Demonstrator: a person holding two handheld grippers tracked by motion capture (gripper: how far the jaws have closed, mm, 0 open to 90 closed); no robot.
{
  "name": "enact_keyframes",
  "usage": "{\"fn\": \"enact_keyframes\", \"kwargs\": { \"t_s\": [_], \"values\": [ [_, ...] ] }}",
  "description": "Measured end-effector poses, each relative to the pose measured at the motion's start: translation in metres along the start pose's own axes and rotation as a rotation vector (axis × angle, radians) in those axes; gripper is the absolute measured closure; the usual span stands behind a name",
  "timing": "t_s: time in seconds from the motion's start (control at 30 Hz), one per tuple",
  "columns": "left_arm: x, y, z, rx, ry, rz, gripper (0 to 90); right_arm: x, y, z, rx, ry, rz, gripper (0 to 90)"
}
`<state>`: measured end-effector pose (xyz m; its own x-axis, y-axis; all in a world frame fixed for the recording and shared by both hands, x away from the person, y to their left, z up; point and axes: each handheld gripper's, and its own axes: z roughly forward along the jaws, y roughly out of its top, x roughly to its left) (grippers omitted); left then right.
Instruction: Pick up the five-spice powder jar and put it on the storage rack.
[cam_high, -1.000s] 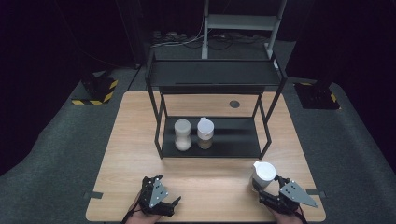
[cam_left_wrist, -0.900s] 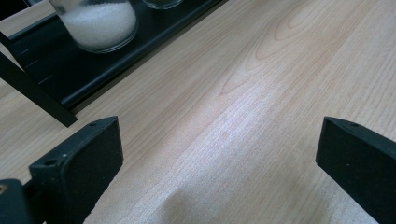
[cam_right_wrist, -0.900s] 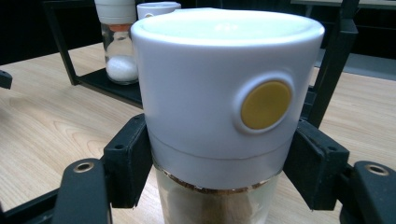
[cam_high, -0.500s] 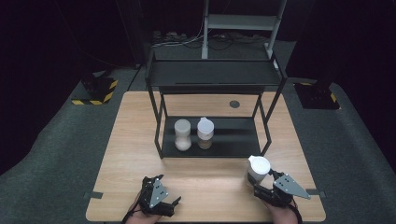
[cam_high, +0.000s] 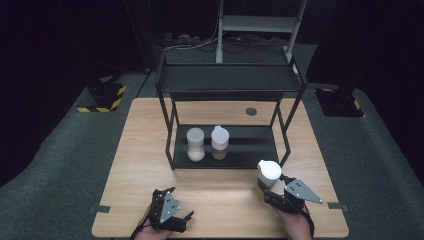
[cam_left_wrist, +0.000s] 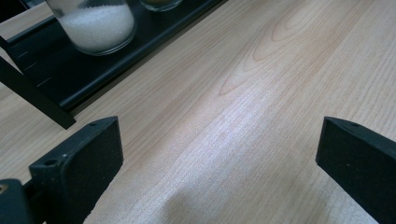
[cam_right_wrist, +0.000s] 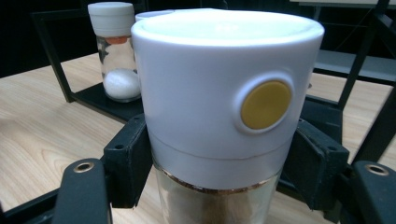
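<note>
Right gripper clamped on the white-capped jar, upright, near-right on the table. Rack shelf lies just beyond it, far-left, open space right of two jars. Left gripper spread, holding nothing, near-left, farther off.

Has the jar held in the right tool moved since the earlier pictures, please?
Yes. The jar in the right tool has moved left and closer to the rack.

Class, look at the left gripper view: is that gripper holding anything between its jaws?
No: the left gripper has its jaws wide apart with just bare wooden table between them.
</note>
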<state>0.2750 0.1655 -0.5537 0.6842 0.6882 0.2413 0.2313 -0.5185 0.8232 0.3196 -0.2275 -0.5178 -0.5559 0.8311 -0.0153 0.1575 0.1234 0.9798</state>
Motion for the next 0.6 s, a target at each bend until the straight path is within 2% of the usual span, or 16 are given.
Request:
{"fn": "enact_keyframes", "kwargs": {
  "t_s": [0.37, 0.6],
  "values": [
    [0.000, 0.000, -0.001, -0.002, 0.003, 0.004, 0.8, -0.001, 0.014, 0.017, -0.027, 0.007, 0.006, 30.3],
    [0.000, 0.000, -0.001, -0.004, 0.002, 0.003, 0.8, -0.004, 0.024, 0.030, -0.021, 0.007, 0.001, 30.3]
  ]
}}
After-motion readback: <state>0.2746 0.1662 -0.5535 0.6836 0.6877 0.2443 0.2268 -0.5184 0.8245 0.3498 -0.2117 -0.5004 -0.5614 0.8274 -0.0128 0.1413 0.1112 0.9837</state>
